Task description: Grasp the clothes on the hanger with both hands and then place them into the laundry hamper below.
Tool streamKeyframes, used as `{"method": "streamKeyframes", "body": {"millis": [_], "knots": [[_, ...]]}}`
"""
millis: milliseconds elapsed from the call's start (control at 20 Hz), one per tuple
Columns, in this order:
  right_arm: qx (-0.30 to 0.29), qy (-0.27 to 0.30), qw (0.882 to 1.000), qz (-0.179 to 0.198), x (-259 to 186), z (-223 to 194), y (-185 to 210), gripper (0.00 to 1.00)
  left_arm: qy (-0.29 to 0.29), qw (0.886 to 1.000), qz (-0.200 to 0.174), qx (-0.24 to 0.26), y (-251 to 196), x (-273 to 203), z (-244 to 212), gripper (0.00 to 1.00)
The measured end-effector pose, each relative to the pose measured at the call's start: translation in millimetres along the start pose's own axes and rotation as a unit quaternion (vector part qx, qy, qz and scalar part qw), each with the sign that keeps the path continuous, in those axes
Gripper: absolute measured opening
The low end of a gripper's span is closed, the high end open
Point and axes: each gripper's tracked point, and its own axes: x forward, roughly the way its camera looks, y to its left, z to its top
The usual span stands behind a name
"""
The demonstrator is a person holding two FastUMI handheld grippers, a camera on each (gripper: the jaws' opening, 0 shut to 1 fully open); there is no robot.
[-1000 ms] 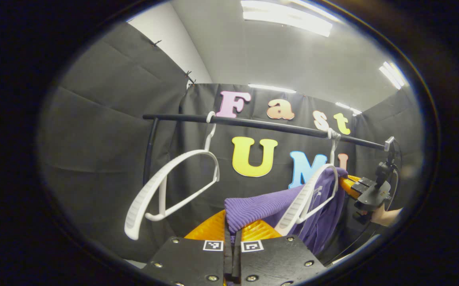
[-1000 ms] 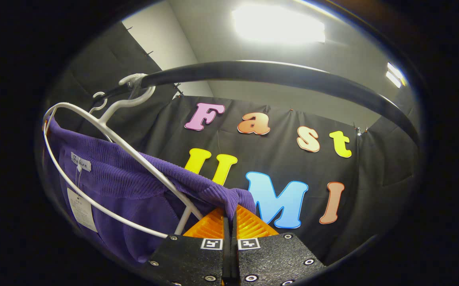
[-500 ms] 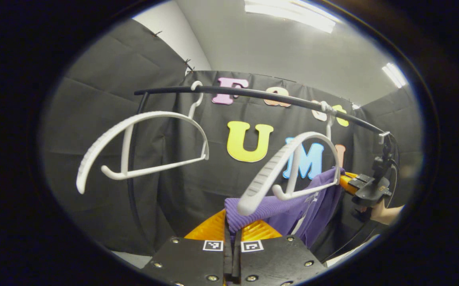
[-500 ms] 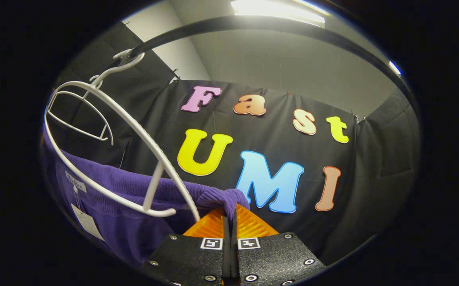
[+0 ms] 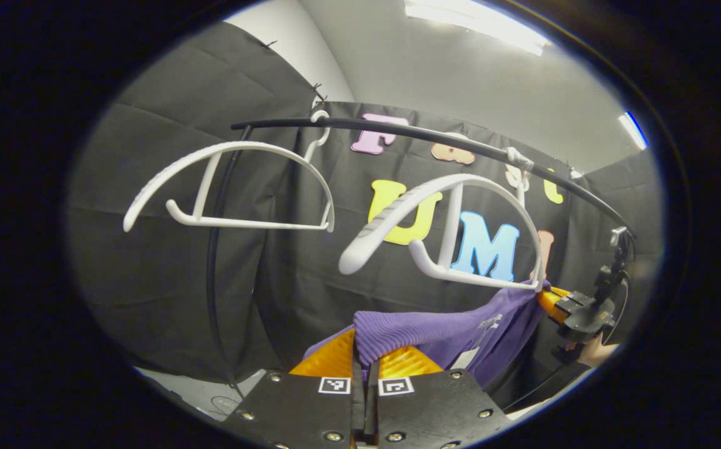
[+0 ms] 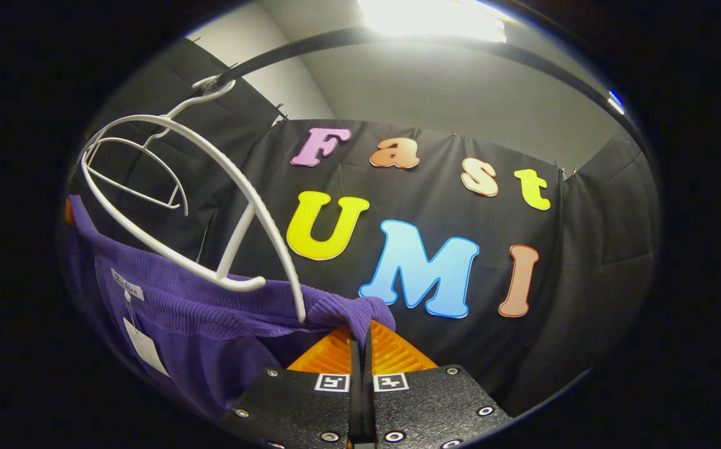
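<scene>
The purple top (image 5: 435, 327) has dropped below its hanger (image 5: 454, 224) since a second ago, nearly free. Left gripper (image 5: 365, 368) and right gripper (image 6: 360, 349) each pinch a shoulder; next, clear the last hanger tip and lower toward the hamper.

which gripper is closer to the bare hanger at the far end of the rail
Left. The left gripper sits just below and right of the empty hanger. The right gripper is past the second hanger, at the garment's other end.

A ribbed purple knit garment (image 5: 435, 327), matt and soft, is seen beneath smooth white plastic hangers (image 5: 448, 218) with grooved shoulders, hung on a satin-black rail (image 5: 410, 132); paper tags (image 6: 143, 346) are attached.
</scene>
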Motion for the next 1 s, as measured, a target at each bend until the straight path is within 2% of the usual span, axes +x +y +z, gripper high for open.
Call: {"method": "streamKeyframes", "body": {"millis": [50, 150, 300, 500, 550, 600, 650, 700, 750, 800, 900, 950, 1000], "knots": [[0.006, 0.004, 1.000, 0.004, -4.2, -4.3, 0.4, 0.00, 0.002, 1.000, 0.004, 0.006, -7.2, -3.9, -3.0, 0.06], [0.018, 0.011, 1.000, 0.011, -11.3, -13.1, -1.5, 0.00, 0.001, 1.000, 0.012, 0.011, -21.0, -12.9, -6.5, 0.01], [0.025, 0.018, 0.999, 0.024, -20.7, -21.1, -3.1, 0.00, -0.002, 1.000, 0.027, 0.006, -32.4, -27.9, -7.9, 0.01], [0.025, 0.017, 0.999, 0.039, -54.5, -17.3, -1.2, 0.00, -0.001, 0.999, 0.048, -0.016, -24.4, -62.3, -10.4, 0.05], [0.023, 0.018, 0.999, 0.040, -60.6, -15.8, -2.3, 0.00, 0.000, 0.999, 0.050, -0.019, -24.1, -74.2, -12.7, 0.01], [0.024, 0.018, 0.999, 0.040, -67.3, -13.6, -3.3, 0.00, 0.003, 0.999, 0.051, -0.017, -21.7, -84.0, -13.8, 0.01], [0.028, 0.020, 0.999, 0.041, -75.1, -10.7, -2.8, 0.00, 0.006, 0.999, 0.052, -0.011, -22.1, -90.4, -14.5, 0.06], [0.036, 0.024, 0.998, 0.041, -84.0, -8.2, -2.1, 0.00, 0.008, 0.998, 0.054, -0.006, -19.6, -95.4, -14.7, 0.05], [0.045, 0.032, 0.998, 0.039, -92.1, -8.2, -1.0, 0.00, 0.010, 0.998, 0.054, -0.006, -17.6, -96.5, -14.9, 0.01], [0.055, 0.042, 0.997, 0.038, -103.2, -6.5, 0.9, 0.00, 0.013, 0.999, 0.052, -0.010, -16.4, -98.3, -15.9, 0.06], [0.069, 0.065, 0.995, 0.034, -126.8, -10.6, 9.0, 0.00, 0.022, 0.999, 0.043, -0.015, -12.2, -103.2, -19.8, 0.06], [0.076, 0.078, 0.994, 0.030, -136.3, -13.6, 12.5, 0.00, 0.028, 0.999, 0.035, -0.014, -9.7, -104.3, -21.2, 0.00], [0.086, 0.090, 0.992, 0.025, -147.9, -15.5, 17.0, 0.00, 0.033, 0.999, 0.024, -0.011, -6.4, -106.3, -22.2, 0.06]]}}
